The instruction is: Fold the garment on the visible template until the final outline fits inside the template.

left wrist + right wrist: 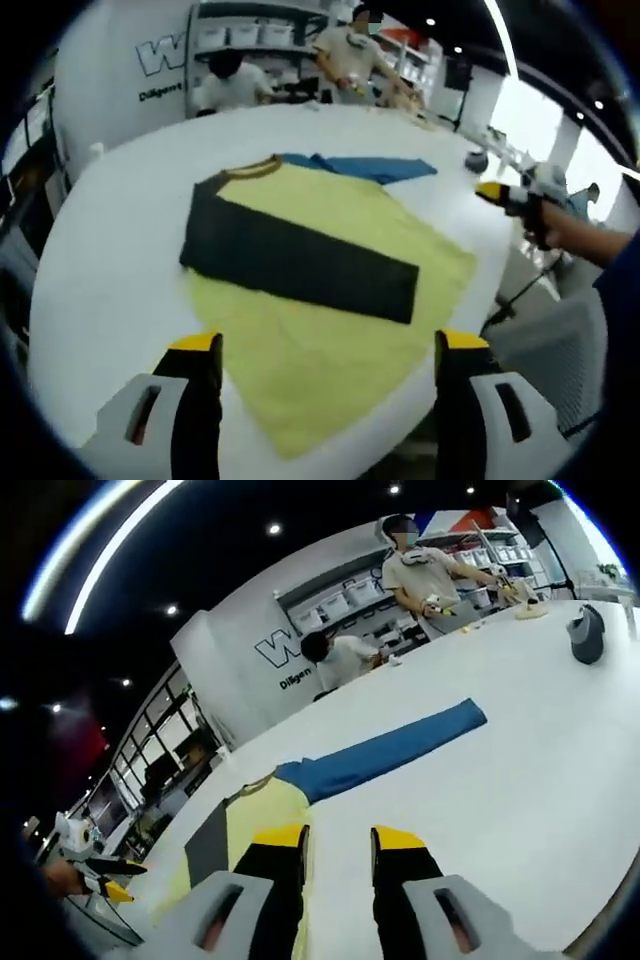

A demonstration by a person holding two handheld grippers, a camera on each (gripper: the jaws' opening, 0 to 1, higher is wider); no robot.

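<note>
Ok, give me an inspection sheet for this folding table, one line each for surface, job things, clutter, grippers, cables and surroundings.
Surface: white table, round-edged.
Job's things: yellow garment lying flat with a blue sleeve stretched out; a dark rectangular template lies across it.
Clutter: a dark cap-like item on the far side of the table.
Grippers: left gripper open above the garment's near edge; right gripper jaws slightly apart, empty, near the sleeve.
Cables: nothing seen.
Surroundings: two people at a far table, shelving with boxes, a lettered white wall.
</note>
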